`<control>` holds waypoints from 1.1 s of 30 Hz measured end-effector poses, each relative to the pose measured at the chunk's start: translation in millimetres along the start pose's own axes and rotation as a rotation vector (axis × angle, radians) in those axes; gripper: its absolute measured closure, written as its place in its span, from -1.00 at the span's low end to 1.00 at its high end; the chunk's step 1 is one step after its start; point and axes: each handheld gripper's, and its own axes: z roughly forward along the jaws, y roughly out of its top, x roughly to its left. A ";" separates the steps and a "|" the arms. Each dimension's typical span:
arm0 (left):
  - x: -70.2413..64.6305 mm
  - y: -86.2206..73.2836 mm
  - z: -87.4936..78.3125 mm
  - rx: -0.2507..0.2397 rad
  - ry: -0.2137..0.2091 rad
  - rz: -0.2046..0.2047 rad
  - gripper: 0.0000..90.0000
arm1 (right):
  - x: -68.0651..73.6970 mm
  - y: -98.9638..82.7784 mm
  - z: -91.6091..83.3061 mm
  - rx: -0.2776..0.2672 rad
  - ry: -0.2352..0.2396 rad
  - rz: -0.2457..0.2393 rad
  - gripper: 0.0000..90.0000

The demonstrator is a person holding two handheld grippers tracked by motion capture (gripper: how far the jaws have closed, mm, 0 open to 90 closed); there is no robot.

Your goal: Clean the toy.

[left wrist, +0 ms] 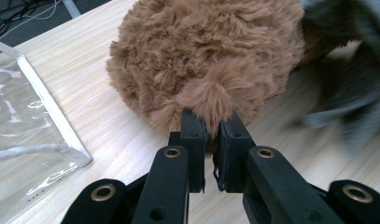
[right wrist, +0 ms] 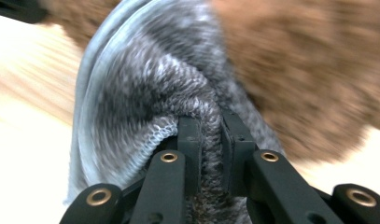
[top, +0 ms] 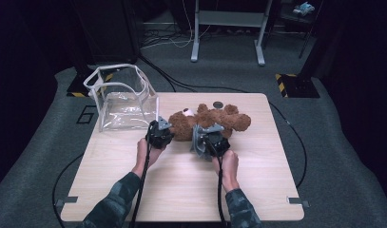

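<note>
Teddy bear [top: 208, 121] gripped at both ends on table [top: 181, 190].
Left hand-held gripper [left wrist: 211, 133] pinches head fur; right hand-held gripper [right wrist: 211, 135] clamps grey garment [right wrist: 145, 93]; bear's long axis lies crosswise, just beyond both.

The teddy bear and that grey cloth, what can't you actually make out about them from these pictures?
- Teddy bear, high view: its middle is hidden behind the right hand-held gripper and the grey cloth.
- Teddy bear's face, left hand-held gripper view: turned away; the left hand-held gripper pinches a fur tuft, which part cannot be told.
- Grey cloth, right hand-held gripper view: blurred; its full shape is cut off at the bottom edge.
- Small dark disc, high view: too small to identify.
</note>
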 end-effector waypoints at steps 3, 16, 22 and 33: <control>0.0 -0.1 -0.1 0.001 -0.001 0.001 0.84 | -18.4 -9.4 -5.2 0.008 -0.025 0.029 0.79; 0.8 -0.6 0.0 0.004 -0.006 -0.002 0.83 | -102.9 -52.7 -36.2 0.111 -0.122 0.184 0.76; 1.1 -0.9 -0.5 0.007 -0.012 -0.007 0.78 | -132.8 -62.9 -48.8 0.248 -0.153 0.237 0.69; 0.3 -0.6 -5.1 0.030 -0.044 -0.036 0.11 | -151.8 -68.6 -63.9 0.239 -0.059 0.289 -0.48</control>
